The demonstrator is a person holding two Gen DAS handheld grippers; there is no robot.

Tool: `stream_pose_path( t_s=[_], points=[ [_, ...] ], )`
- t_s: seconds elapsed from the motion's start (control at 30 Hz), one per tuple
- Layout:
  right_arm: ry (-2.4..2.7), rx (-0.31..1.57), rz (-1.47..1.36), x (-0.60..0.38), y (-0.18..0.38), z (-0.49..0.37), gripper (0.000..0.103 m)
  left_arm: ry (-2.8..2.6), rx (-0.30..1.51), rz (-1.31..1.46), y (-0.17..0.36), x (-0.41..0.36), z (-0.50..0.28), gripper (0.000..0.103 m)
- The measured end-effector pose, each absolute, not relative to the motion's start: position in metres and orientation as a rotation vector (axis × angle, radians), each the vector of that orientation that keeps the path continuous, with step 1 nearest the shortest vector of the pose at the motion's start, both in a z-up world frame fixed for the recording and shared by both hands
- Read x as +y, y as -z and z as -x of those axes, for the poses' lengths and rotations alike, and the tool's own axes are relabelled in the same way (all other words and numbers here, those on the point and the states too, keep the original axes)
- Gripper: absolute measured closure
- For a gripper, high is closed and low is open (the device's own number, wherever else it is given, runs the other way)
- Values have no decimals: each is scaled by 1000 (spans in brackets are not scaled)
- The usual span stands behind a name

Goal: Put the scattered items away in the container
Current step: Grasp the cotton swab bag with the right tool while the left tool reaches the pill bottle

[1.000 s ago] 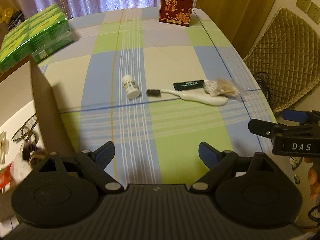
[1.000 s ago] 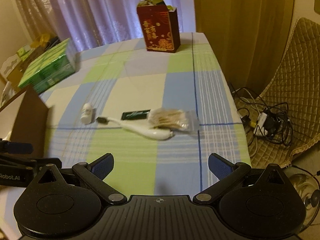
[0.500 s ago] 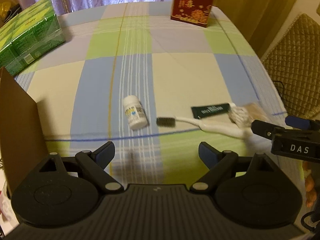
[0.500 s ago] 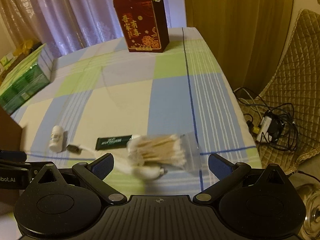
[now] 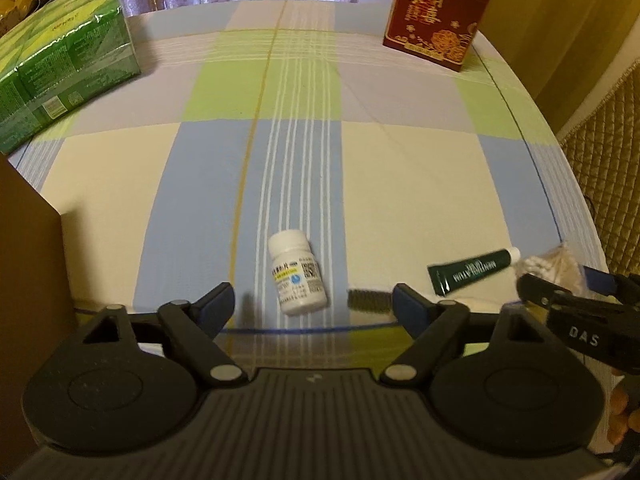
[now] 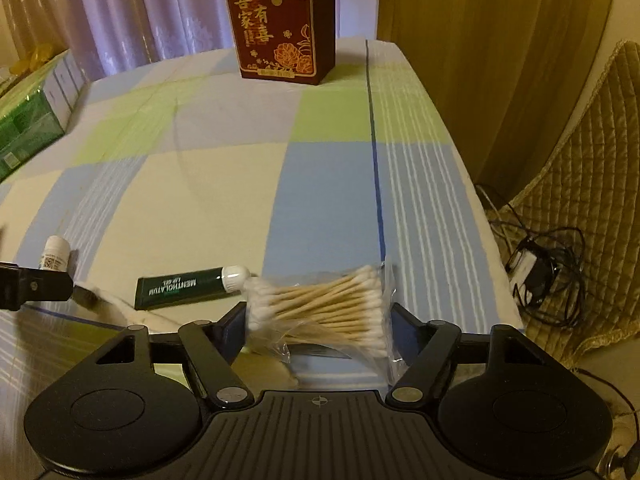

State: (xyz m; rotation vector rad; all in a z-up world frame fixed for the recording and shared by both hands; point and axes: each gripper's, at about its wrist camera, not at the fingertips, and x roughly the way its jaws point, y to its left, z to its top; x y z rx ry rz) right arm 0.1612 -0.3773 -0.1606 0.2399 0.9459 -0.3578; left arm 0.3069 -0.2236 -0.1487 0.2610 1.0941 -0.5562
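A clear bag of cotton swabs (image 6: 332, 304) lies on the checked tablecloth (image 6: 224, 200). My right gripper (image 6: 320, 328) is closed in on it, a pad against each end of the bag. A dark green tube (image 6: 188, 286) and a white toothbrush (image 6: 86, 296) lie just to its left. A small white pill bottle (image 5: 298, 278) lies on its side between the fingers of my left gripper (image 5: 312, 304), which is open and not touching it. The toothbrush bristles (image 5: 366, 300) sit by the left gripper's right finger. My right gripper (image 5: 560, 300) shows at the right, by the bag of cotton swabs (image 5: 552, 264).
A brown cardboard box wall (image 5: 28, 260) stands at the near left. A green wrapped pack (image 5: 60, 68) sits at the far left and a red carton (image 5: 440, 8) at the far right. Past the table's right edge are a quilted chair (image 6: 580, 200) and cables (image 6: 540, 268).
Both grippers moved forward and down to the items. The right gripper's fingers narrowed around the swab bag. The left gripper now straddles the pill bottle, and the box interior has left its view.
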Motion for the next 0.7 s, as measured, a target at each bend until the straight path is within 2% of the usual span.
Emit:
stream_pose_path(
  t_s=[0.1,0.17,0.23,0.3,0.33,0.43,0.47,0.7],
  points=[
    [354,949,-236,-379,160,-162,28,542,1099,-258,153,-226,-313,40],
    [353,949,-229,-379,161,-162,28,535,1102,-258,156,-225,-316,41],
    [349,947,-215,-379,162,-164,28,531,1096,-252,159,-224,-319,47],
    [346,944,-203,-378,162,-165,28,521,1090,-260,163,-224,-322,62],
    [345,944,-198,-378,163,-165,28,519,1072,-275,164,-225,-322,63],
    [338,941,-186,-377,164,-165,28,529,1038,-303,166,-224,-318,78],
    [335,940,-183,-377,164,-165,28,528,1037,-297,166,-222,-317,80],
    [310,931,-164,-377,165,-162,28,539,1038,-314,167,-212,-301,81]
  ],
)
